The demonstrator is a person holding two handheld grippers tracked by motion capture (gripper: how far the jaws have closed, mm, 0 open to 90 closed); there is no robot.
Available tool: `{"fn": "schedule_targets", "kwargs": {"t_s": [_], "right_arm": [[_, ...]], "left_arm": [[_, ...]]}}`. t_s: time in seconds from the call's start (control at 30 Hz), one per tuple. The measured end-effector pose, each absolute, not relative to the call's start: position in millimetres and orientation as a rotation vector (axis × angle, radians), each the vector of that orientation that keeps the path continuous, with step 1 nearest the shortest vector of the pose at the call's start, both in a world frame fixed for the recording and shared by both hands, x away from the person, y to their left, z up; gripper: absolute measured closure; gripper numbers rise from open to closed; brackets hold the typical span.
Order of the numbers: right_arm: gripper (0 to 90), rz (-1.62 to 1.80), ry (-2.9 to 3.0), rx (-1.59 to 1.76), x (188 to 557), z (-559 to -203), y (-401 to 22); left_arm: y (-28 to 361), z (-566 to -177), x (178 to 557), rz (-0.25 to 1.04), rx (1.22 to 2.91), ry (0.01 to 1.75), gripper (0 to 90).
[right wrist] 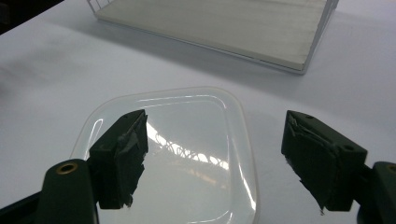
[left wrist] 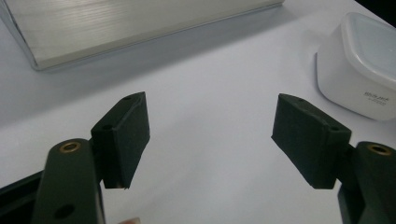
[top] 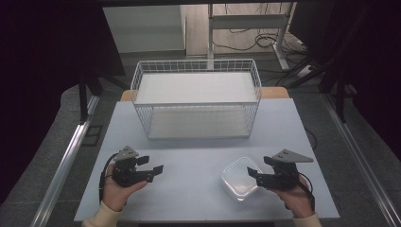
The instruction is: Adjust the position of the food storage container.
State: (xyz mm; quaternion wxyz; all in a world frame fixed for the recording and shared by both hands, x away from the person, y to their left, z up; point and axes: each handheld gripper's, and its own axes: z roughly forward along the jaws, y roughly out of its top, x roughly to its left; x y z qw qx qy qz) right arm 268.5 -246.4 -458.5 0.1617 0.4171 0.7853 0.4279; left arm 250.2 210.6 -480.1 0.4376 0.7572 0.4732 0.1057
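A clear plastic lidded container [top: 241,178] sits on the white table [top: 198,151] at the front right. In the left gripper view the container [left wrist: 362,65] appears at the upper right. My right gripper [top: 258,173] hovers open at the container's right edge, and in the right gripper view its jaws stand wide over the container lid [right wrist: 187,154]. My left gripper [top: 153,164] is open at the front left, held in a hand, with nothing between its jaws; bare table lies ahead of it [left wrist: 210,140].
A white wire rack [top: 196,97] with two shelf boards stands at the back middle of the table. Its lower board [right wrist: 219,23] shows at the top of the right gripper view. Floor rails and cables lie beyond the table.
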Motion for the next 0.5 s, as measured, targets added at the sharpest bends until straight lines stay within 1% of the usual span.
{"fn": "schedule_targets", "kwargs": {"t_s": [0.5], "right_arm": [[23.9, 1.238, 2.202, 1.222, 268.4, -455.8, -250.9]], "left_arm": [[210.4, -482.6, 251.3, 0.249, 1.887, 1.184, 27.2]]}}
